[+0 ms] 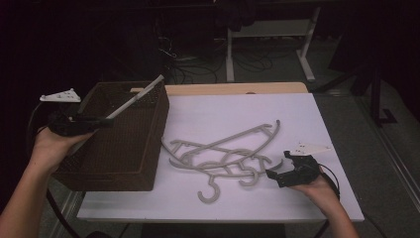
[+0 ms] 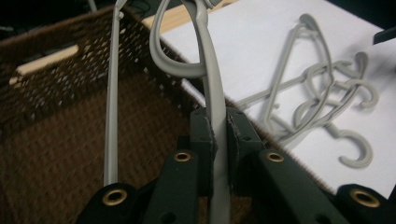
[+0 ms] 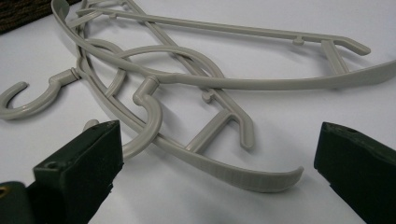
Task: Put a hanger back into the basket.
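Note:
My left gripper (image 1: pixel 105 121) is shut on a grey plastic hanger (image 1: pixel 137 96), which slants up and to the right over a brown woven basket (image 1: pixel 124 148) at the table's left. In the left gripper view the jaws pinch the hanger's arm (image 2: pixel 215 93) above the basket's inside (image 2: pixel 60 126). Several more grey hangers (image 1: pixel 223 153) lie tangled in a pile mid-table. My right gripper (image 1: pixel 271 174) rests low at the pile's right end, open. In the right gripper view its jaws stand wide apart (image 3: pixel 218 142), with the curved end of a hanger (image 3: pixel 243 175) lying on the table between them, untouched.
The white tabletop (image 1: pixel 277 109) has bare room behind and to the right of the pile. The basket sits at the left edge, its corner overhanging. A wooden strip (image 1: pixel 233 89) runs along the far edge. Beyond it are white table legs (image 1: pixel 230 54) and cables on a dark floor.

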`<move>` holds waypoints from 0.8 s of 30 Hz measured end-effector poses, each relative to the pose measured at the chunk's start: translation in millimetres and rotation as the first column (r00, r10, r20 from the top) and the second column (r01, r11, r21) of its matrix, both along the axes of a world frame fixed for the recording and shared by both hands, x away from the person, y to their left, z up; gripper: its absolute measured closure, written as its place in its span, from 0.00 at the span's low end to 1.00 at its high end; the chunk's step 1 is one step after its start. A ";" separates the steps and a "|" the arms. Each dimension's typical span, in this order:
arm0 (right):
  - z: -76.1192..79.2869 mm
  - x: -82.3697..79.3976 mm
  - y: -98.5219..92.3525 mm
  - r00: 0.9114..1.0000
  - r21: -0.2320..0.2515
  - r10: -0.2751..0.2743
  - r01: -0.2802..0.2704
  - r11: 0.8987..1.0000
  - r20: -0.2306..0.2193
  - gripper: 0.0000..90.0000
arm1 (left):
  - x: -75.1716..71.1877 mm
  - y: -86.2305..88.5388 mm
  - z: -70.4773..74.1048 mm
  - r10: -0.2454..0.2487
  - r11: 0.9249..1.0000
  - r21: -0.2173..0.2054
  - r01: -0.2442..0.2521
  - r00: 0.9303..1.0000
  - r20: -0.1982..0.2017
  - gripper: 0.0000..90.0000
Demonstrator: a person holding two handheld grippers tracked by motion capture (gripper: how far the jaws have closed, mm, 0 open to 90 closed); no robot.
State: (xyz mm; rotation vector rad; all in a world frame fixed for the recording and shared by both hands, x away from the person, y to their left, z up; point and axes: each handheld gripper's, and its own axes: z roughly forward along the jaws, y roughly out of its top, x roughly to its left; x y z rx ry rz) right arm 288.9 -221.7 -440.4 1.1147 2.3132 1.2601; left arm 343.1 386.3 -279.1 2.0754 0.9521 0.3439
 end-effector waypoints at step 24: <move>0.3 1.0 -2.2 1.000 0.009 -0.008 0.008 1.000 0.004 0.01 | 25.9 35.1 -66.6 0.019 0.999 0.051 -0.012 0.990 -0.140 0.92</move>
